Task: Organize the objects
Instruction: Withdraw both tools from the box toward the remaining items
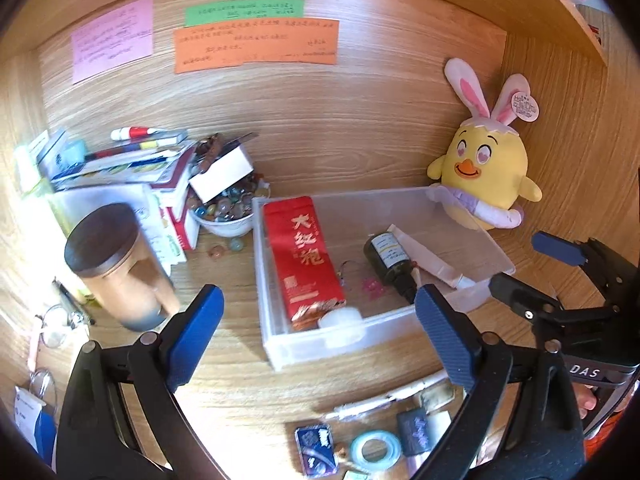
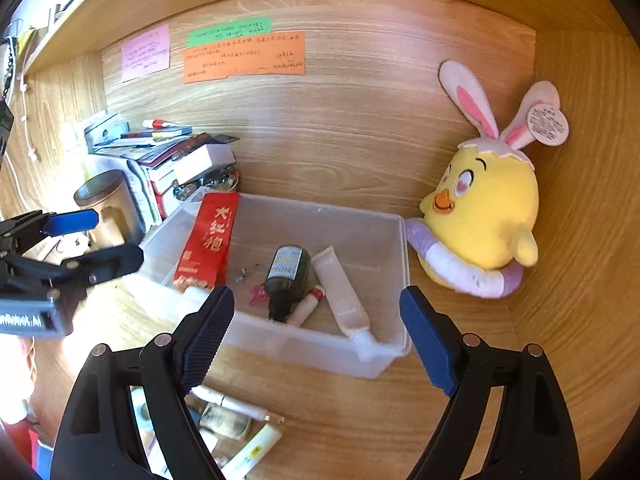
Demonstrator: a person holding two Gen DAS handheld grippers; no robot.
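A clear plastic bin point(image 1: 448, 196) point(image 2: 312, 354) stands on the wooden desk. In it lie a red tea pouch point(image 1: 304, 256) point(image 2: 208, 240), a dark bottle point(image 1: 390, 262) point(image 2: 286, 276), a white tube point(image 2: 340, 292) and a small lip balm point(image 2: 306, 308). My left gripper point(image 1: 320, 326) is open and empty above the bin's near-left wall; it also shows in the right wrist view point(image 2: 104, 236). My right gripper point(image 2: 316, 330) is open and empty in front of the bin; it also shows in the left wrist view point(image 1: 528, 264).
A yellow chick plush point(image 1: 484, 172) point(image 2: 480, 216) sits at the back right. A lidded canister point(image 1: 116, 264), stacked books point(image 1: 132, 160) and a bowl of beads point(image 1: 226, 210) stand left. Small items, including a tape ring point(image 1: 374, 450) and pens point(image 2: 232, 404), lie near the front edge.
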